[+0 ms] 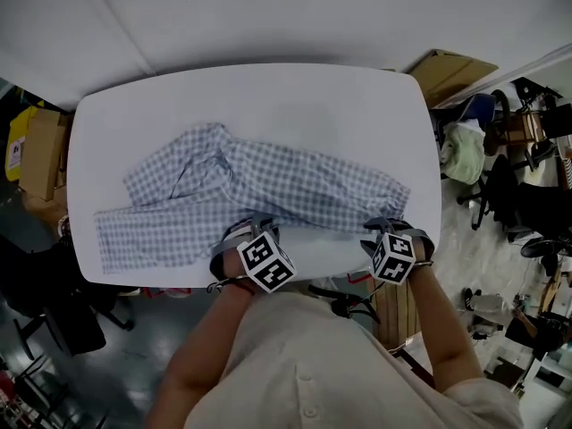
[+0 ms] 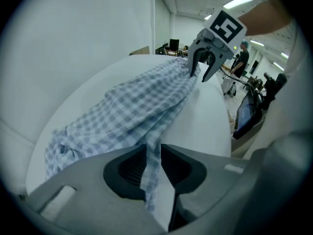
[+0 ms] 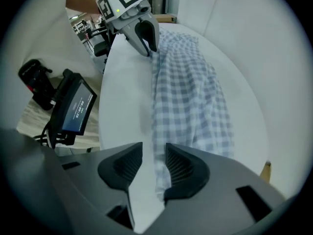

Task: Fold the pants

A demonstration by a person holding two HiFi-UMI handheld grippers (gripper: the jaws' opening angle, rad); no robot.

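Blue-and-white checked pants (image 1: 268, 181) lie spread across the white table (image 1: 313, 96), with the waist at the left and the leg ends at the right. My left gripper (image 1: 239, 233) points down at the near edge of the pants, about mid-length. In the left gripper view a narrow fold of cloth (image 2: 152, 151) hangs between its slightly parted jaws, loose, so the left gripper (image 2: 151, 153) is open. My right gripper (image 1: 391, 229) stands at the near right leg end. In the right gripper view it (image 3: 154, 155) is open, with the cloth edge (image 3: 161, 165) lying against one pad and bare table beside it.
The table's near edge runs just under both grippers. Cardboard boxes stand at the far right (image 1: 447, 70) and at the left (image 1: 40, 150). Office chairs (image 1: 509, 195) and clutter crowd the floor to the right. A small screen (image 3: 73, 106) stands beside the table.
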